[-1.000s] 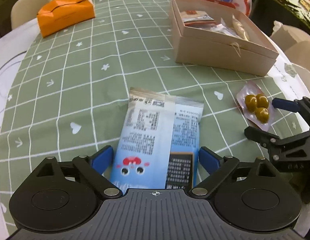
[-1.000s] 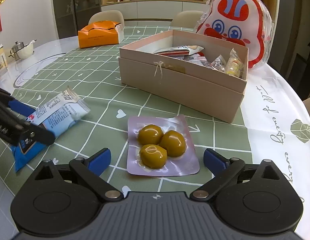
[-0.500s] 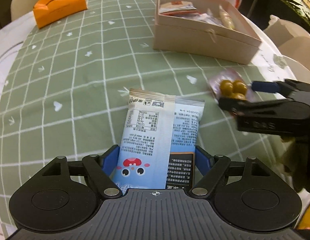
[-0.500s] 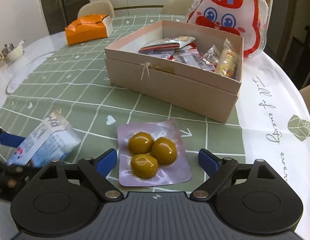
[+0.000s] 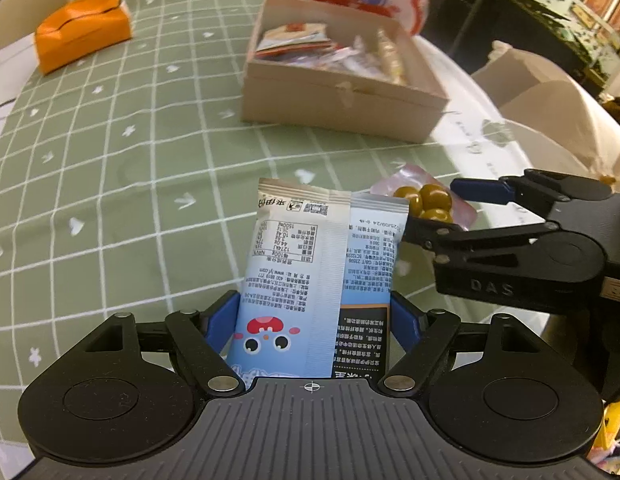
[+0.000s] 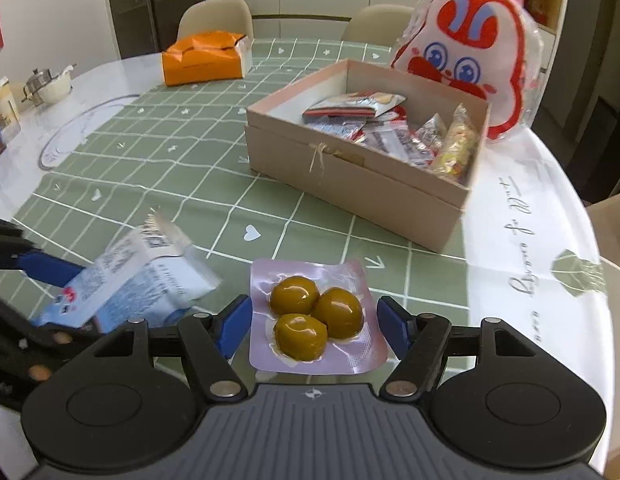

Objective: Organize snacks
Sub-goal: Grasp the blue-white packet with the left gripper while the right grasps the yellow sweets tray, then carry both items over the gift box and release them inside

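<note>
A blue-and-white snack packet (image 5: 302, 264) with a cartoon face stands between the pads of my left gripper (image 5: 313, 304), which is shut on it and holds it tilted off the green checked tablecloth (image 5: 130, 184). A pink foil pack (image 6: 306, 276) with three olive-brown balls sits between the blue pads of my right gripper (image 6: 314, 312). Its jaws are closing, both pads touch the pack's edges, and the pack is raised off the cloth. The open beige cardboard box (image 6: 349, 184), holding several wrapped snacks, stands beyond both grippers. The right gripper (image 5: 441, 212) shows beside the packet in the left wrist view.
An orange paper box (image 6: 202, 62) lies at the far left of the table. A red-and-white rabbit-shaped bag (image 6: 469, 48) leans behind the cardboard box. Two chairs (image 6: 216, 16) stand at the far side. A small teapot (image 6: 46, 86) sits at the left edge.
Both grippers' jaws have narrowed onto their packs and both have risen. The blue packet and the pink pack have come up off the cloth, and the box looks nearer in the left view.
</note>
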A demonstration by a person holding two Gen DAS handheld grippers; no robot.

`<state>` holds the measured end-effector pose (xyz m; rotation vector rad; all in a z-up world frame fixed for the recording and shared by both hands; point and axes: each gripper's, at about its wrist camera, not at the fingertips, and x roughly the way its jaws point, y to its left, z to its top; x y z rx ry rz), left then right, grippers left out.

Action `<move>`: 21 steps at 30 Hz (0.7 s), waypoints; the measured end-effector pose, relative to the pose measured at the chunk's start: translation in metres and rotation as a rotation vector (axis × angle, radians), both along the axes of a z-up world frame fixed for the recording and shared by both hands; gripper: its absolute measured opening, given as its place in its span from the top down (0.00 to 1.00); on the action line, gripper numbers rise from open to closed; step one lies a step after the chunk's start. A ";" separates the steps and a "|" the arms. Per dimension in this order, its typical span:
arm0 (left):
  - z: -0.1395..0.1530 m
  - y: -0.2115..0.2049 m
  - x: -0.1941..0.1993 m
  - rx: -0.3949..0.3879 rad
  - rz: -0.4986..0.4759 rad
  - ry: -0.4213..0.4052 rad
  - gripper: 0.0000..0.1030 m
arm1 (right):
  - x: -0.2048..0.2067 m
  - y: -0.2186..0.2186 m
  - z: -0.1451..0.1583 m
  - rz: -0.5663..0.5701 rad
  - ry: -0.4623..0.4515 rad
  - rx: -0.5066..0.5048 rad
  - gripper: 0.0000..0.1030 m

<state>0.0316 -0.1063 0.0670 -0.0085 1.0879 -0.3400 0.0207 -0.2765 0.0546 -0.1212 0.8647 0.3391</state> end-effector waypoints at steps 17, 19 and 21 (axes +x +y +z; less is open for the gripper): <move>0.097 -0.003 0.042 -0.156 -0.018 -0.301 0.19 | -0.001 -0.048 0.117 -0.058 -0.231 0.100 0.33; 0.112 0.000 0.057 -0.164 0.006 -0.346 0.19 | 0.012 -0.053 0.135 -0.069 -0.263 0.114 0.33; 0.122 -0.003 0.075 -0.151 0.014 -0.375 0.19 | 0.028 -0.058 0.151 -0.079 -0.286 0.130 0.33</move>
